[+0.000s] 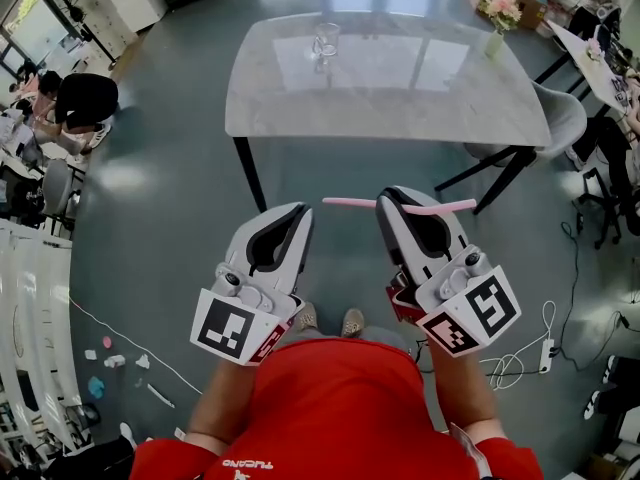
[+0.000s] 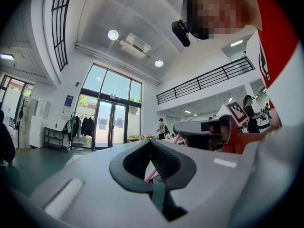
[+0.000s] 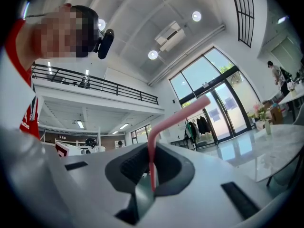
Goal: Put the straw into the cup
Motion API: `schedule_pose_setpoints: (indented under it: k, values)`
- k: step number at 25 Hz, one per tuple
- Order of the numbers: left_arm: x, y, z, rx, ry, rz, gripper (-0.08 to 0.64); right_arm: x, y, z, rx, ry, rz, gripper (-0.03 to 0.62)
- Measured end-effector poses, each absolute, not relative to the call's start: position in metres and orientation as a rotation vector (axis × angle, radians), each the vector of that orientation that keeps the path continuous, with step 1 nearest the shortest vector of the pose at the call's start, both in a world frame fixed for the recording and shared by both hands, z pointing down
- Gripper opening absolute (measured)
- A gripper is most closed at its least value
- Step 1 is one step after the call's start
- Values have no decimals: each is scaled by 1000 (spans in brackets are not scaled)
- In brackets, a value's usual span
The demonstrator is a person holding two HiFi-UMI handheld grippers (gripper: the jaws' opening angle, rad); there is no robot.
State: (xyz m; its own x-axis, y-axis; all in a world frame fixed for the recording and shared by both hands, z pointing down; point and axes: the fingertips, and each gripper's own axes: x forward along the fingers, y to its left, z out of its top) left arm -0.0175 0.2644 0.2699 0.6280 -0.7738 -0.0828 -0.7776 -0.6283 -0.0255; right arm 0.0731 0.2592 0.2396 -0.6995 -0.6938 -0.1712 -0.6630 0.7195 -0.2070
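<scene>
A clear glass cup [image 1: 325, 38] stands at the far side of the grey marble table [image 1: 400, 103]. My right gripper [image 1: 402, 201] is held level in front of the table, shut on a pink bendy straw [image 1: 350, 202] that lies crosswise and sticks out of both sides of the jaws. In the right gripper view the straw [image 3: 159, 127] rises from between the pads of the right gripper [image 3: 151, 175] and bends to the right. My left gripper [image 1: 300, 214] hovers beside it on the left, jaws together and nothing in them; the left gripper [image 2: 152, 167] looks the same in its own view.
A vase of flowers [image 1: 497, 18] stands on the table's far right corner. A grey chair [image 1: 560, 118] sits at the table's right side. Cables and a power strip [image 1: 545, 353] lie on the floor at the right. People sit at desks [image 1: 70, 103] at the left.
</scene>
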Motion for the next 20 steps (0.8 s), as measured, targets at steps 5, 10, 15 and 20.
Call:
schedule_pose_setpoints:
  k: [5, 10, 15, 20]
  values:
    - [-10, 258, 267, -2756, 1344, 93, 6, 85, 252, 236, -1071, 2691, -169, 21]
    - [4, 251, 262, -2726, 1363, 93, 6, 102, 244, 236, -1056, 2697, -156, 21]
    - [12, 246, 260, -2712, 1388, 103, 6, 113, 235, 237, -1053, 2716, -135, 21]
    - [9, 238, 260, -2696, 1420, 105, 6, 115, 225, 239, -1044, 2731, -131, 21]
